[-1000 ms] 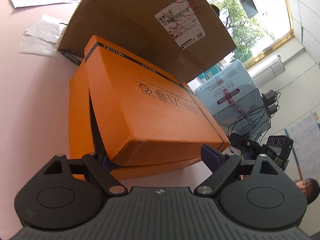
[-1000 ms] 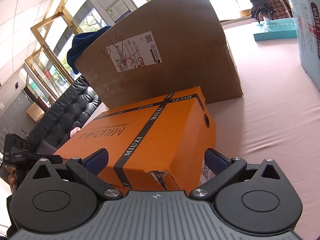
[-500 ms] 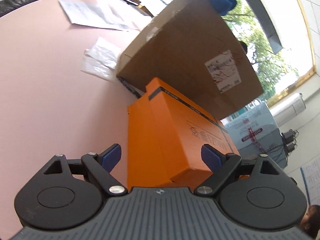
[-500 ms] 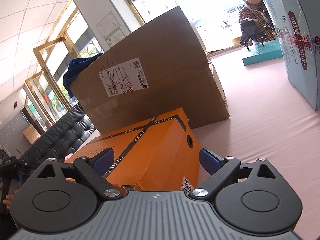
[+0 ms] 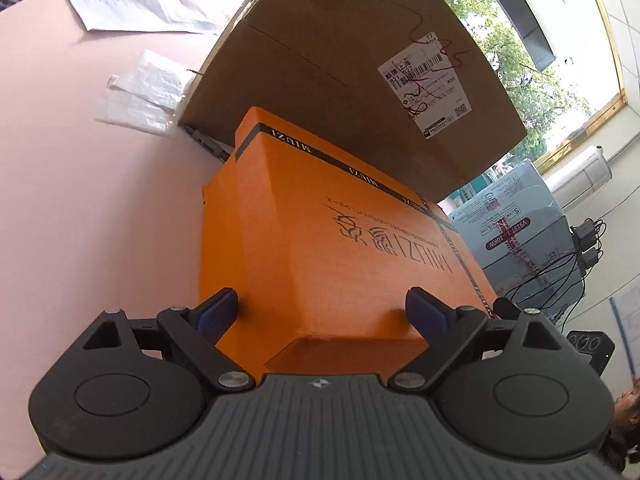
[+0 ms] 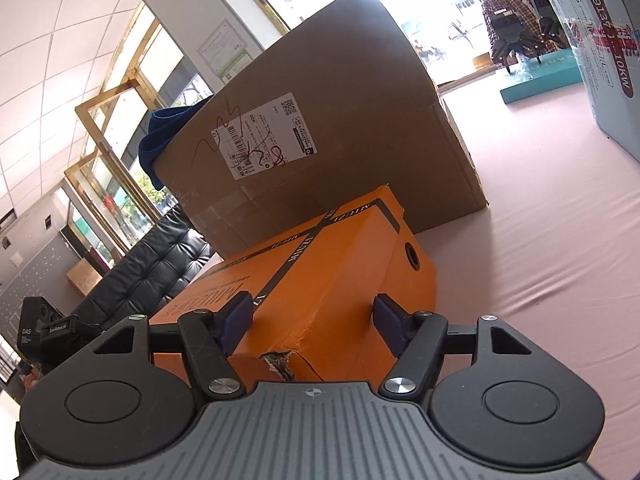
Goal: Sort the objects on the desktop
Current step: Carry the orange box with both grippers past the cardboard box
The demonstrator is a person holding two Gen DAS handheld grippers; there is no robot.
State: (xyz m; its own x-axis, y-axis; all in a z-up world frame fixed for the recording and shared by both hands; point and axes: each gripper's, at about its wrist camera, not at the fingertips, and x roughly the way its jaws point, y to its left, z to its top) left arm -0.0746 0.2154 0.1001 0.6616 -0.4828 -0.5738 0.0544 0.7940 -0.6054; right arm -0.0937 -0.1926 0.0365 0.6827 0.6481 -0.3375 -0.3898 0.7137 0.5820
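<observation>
An orange MIUZI shoebox (image 5: 344, 240) with a black band lies on the pink table, its lid sitting askew on the base. It also shows in the right wrist view (image 6: 312, 276), with a torn near corner. My left gripper (image 5: 322, 312) straddles one end corner of the lid, blue pads (image 5: 218, 312) against its sides. My right gripper (image 6: 312, 320) straddles the opposite torn corner, its pads (image 6: 386, 320) pressing the box's top and side. Both grippers grip the box.
A large brown carton (image 5: 352, 60) with a shipping label stands right behind the shoebox, also in the right wrist view (image 6: 320, 132). White papers (image 5: 136, 8) and plastic bags (image 5: 140, 92) lie far left. A pale blue package (image 6: 600, 40) stands right. A person (image 6: 516, 12) stands beyond the table.
Both grippers have narrowed onto the shoebox's corners. The left view has swung back over the lid; the right gripper's fingers moved inward from a wide-open stance.
</observation>
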